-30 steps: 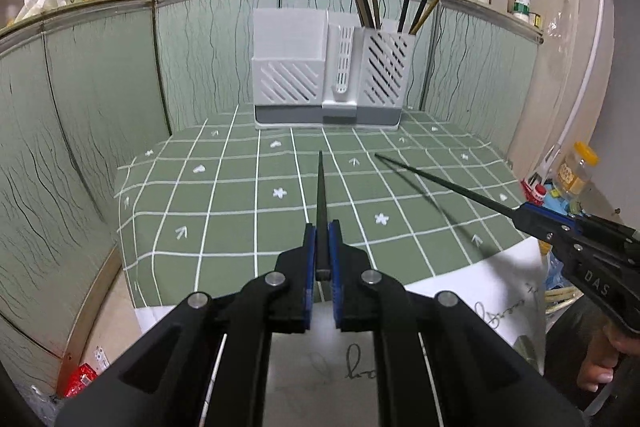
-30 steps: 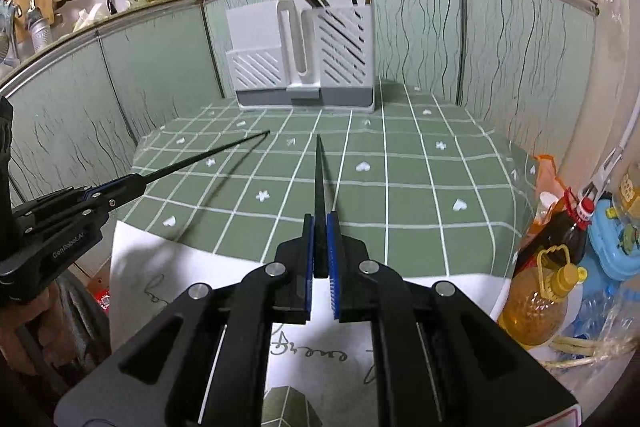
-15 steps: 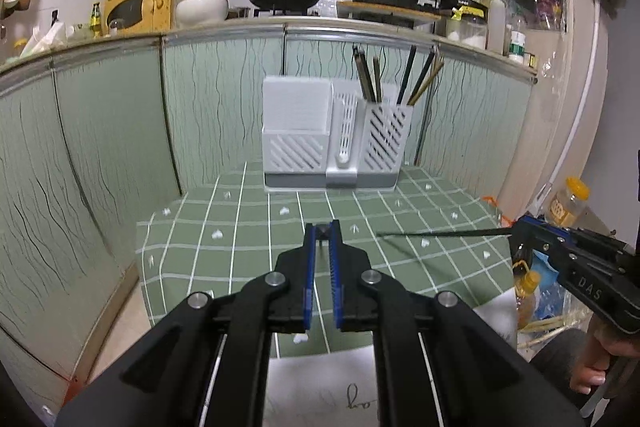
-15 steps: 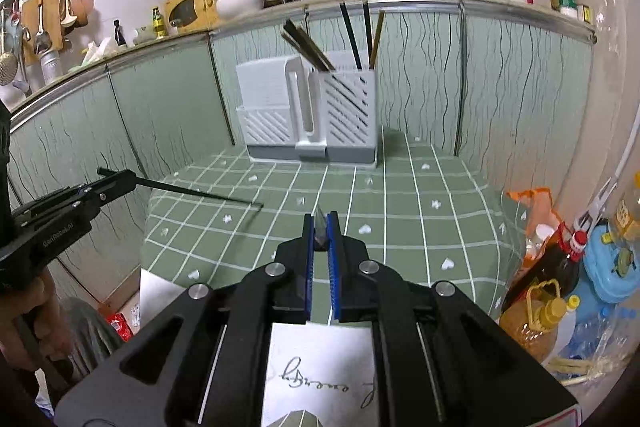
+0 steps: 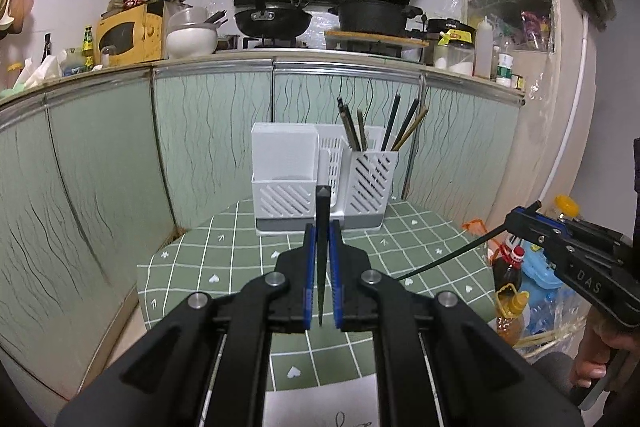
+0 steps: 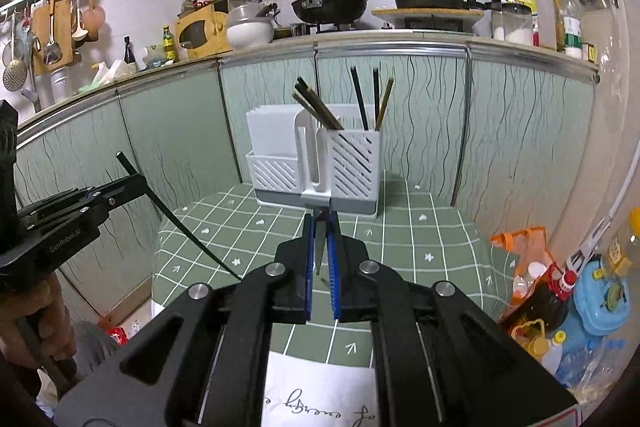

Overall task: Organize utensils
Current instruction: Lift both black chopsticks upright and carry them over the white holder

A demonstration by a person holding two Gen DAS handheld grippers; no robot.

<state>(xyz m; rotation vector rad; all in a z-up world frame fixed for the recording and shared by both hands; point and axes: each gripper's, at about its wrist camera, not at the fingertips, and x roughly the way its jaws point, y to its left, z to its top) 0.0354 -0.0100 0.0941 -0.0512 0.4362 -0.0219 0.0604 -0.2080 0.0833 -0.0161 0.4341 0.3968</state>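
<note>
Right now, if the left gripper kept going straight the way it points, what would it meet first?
Probably the white utensil holder straight ahead on the green checked cloth, though depth is unclear. The left gripper is shut on a dark chopstick, whose end would arrive first.

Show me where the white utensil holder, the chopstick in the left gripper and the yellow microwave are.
white utensil holder (image 5: 370, 183): left wrist view, slotted front.
chopstick in the left gripper (image 5: 322, 227): left wrist view, upper shaft.
yellow microwave (image 5: 132, 35): left wrist view, front.

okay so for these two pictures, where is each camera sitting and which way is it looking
Left wrist: sits on the left tool, faces the white utensil holder; shows its chopstick, the right tool, a hand.
Right wrist: sits on the right tool, same heading; shows the left tool, a hand.
Shared: holder, green checked cloth.
</note>
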